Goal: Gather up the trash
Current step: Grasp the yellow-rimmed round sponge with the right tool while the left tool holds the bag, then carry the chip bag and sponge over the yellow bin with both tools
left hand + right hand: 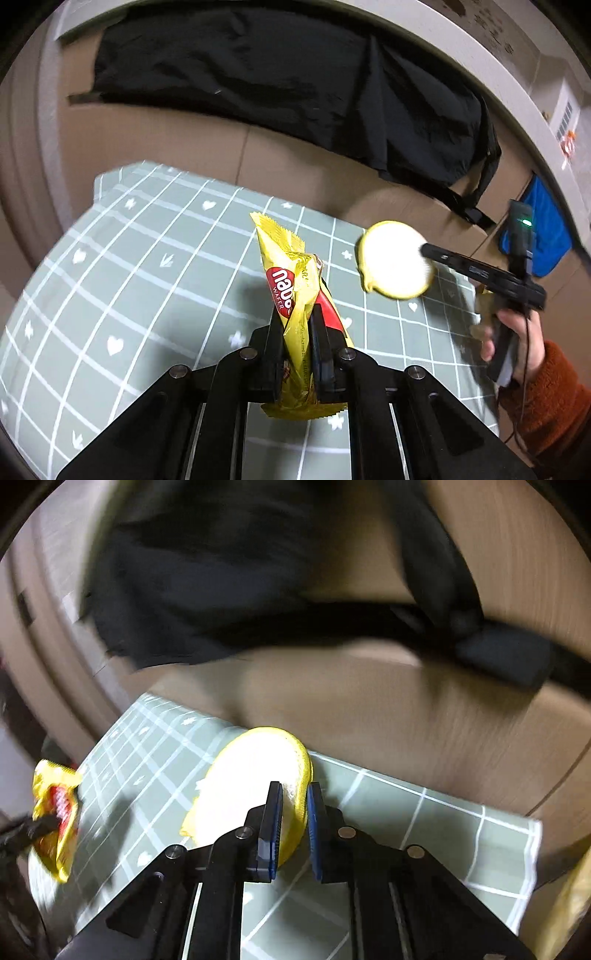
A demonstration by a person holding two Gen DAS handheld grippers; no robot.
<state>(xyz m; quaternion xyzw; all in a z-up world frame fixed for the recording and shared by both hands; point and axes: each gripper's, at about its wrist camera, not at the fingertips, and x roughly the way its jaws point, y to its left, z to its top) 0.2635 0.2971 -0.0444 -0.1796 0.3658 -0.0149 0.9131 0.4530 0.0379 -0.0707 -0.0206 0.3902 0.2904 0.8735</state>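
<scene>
My left gripper (295,314) is shut on a yellow wafer wrapper (288,280), which stands upright between the fingers above the table. The same wrapper (55,812) shows blurred at the left edge of the right wrist view. My right gripper (295,790) is shut on the rim of a round yellow lid with a white face (243,775), holding it on edge over the table's far side. From the left wrist view the lid (395,258) hangs to the right, pinched by the right gripper (424,253), which a hand in an orange sleeve (546,387) holds.
A green cloth with a white grid, hearts and stars (129,277) covers the table. Behind it stands a brown sofa (177,140) with a black garment or bag (277,85) spread over it, straps hanging. A blue object (546,229) is at the far right.
</scene>
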